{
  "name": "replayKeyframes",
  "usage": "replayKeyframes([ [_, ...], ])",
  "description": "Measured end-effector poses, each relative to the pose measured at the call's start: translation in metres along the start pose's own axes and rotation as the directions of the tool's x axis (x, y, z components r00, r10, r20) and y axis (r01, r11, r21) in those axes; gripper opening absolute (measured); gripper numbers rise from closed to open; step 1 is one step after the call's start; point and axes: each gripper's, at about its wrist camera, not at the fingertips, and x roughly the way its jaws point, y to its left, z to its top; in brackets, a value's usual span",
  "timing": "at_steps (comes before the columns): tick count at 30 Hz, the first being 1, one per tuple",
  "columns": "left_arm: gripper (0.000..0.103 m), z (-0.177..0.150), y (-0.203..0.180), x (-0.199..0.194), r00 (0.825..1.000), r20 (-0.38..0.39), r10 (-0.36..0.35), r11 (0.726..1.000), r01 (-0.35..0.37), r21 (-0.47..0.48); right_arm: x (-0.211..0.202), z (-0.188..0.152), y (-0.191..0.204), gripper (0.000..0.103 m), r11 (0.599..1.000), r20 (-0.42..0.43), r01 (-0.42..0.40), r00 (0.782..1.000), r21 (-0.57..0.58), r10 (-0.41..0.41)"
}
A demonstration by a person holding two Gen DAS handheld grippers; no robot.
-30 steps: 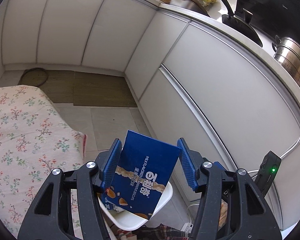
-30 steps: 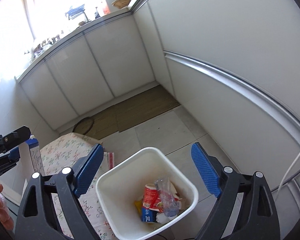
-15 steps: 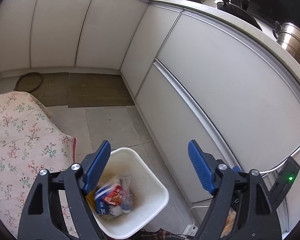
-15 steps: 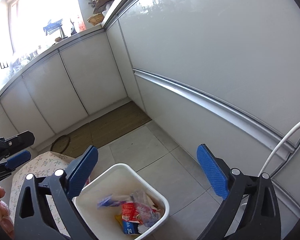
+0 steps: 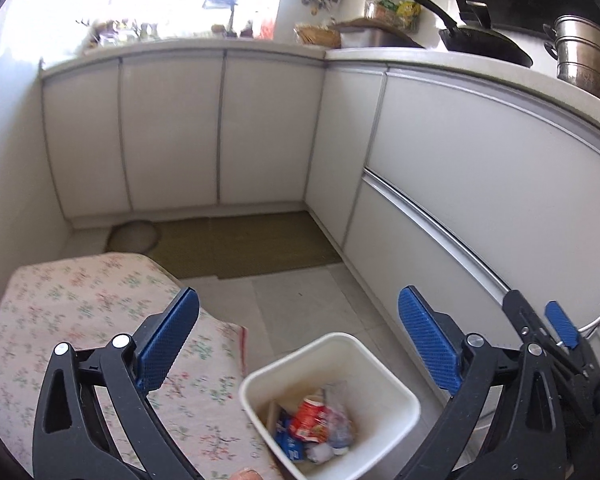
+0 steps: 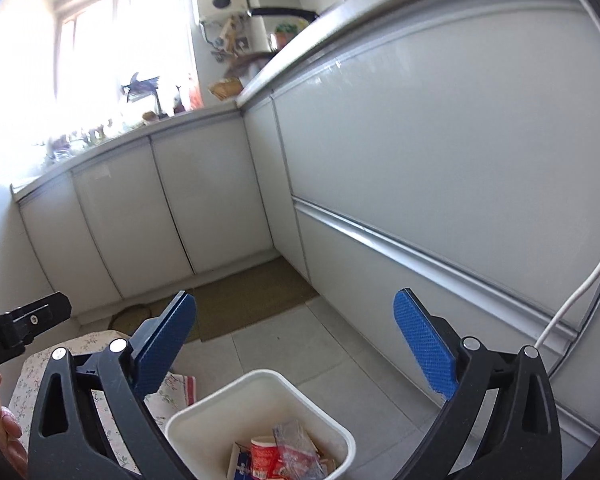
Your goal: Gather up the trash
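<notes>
Left claw [image 5: 298, 332] gapes, released, grasping nothing. Right claw [image 6: 294, 336] likewise. White bin [image 5: 396, 384] of trash [image 5: 312, 428] sits lower centre, between and below the blue tips.

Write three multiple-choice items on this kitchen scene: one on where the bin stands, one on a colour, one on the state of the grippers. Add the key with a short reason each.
1. Where does the white bin stand?
A. On the counter
B. On the floor beside the floral cloth
C. Inside a cabinet

2. What colour are the gripper pads?
A. Blue
B. Red
C. Green

3. How are the left gripper and right gripper?
A. Both shut on trash
B. One open, one shut
C. Both open and empty

Key: 1 B, it sits on floor tiles next to the cloth. 2 A, the pads are plainly blue. 3 C, wide gaps, nothing between the fingers.
</notes>
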Motion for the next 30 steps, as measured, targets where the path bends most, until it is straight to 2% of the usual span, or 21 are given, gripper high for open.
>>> replayKeyframes([
  [2, 0.096, -0.001, 0.008, -0.013, 0.999, 0.042, 0.022, 1.0, -0.022, -0.007, -0.007, 0.002, 0.005, 0.096, 1.0, 0.024, 0.004, 1.0, -0.001, -0.004],
  [5, 0.096, -0.001, 0.023, -0.033, 0.994, 0.094, 0.05, 0.998, -0.045, -0.046, -0.021, 0.003, 0.011, 0.096, 0.999, 0.058, -0.036, 0.998, 0.017, 0.035],
  [7, 0.096, -0.005, 0.032, -0.047, 0.985, 0.149, 0.093, 0.995, -0.085, -0.059, -0.033, 0.0, 0.021, 0.096, 1.0, 0.081, -0.014, 0.997, 0.005, 0.013],
  [8, 0.096, -0.007, 0.034, -0.053, 0.985, 0.155, 0.077, 0.996, -0.07, -0.05, -0.037, -0.002, 0.026, 0.096, 1.0, 0.089, 0.002, 0.996, -0.005, -0.002],
  [10, 0.096, -0.011, 0.039, -0.059, 0.987, 0.148, 0.055, 0.998, -0.05, -0.042, -0.047, -0.009, 0.038, 0.096, 0.999, 0.099, -0.023, 0.995, -0.025, 0.025],
  [13, 0.096, -0.025, 0.049, -0.065, 0.991, 0.115, 0.072, 0.997, -0.07, -0.02, -0.054, -0.018, 0.057, 0.096, 0.996, 0.083, -0.073, 0.994, -0.055, 0.078],
  [19, 0.096, -0.053, 0.081, -0.064, 0.992, 0.043, 0.115, 0.993, -0.114, -0.022, -0.064, -0.038, 0.086, 0.096, 0.989, 0.052, -0.103, 0.993, -0.11, 0.109],
  [23, 0.096, -0.066, 0.104, -0.063, 0.992, -0.001, 0.128, 0.99, -0.128, -0.061, -0.058, -0.054, 0.103, 0.096, 0.982, 0.019, -0.092, 0.995, -0.163, 0.096],
  [30, 0.096, -0.08, 0.133, -0.063, 0.991, -0.014, 0.135, 0.986, -0.136, -0.095, -0.059, -0.074, 0.128, 0.096, 0.972, 0.007, -0.064, 0.998, -0.226, 0.067],
])
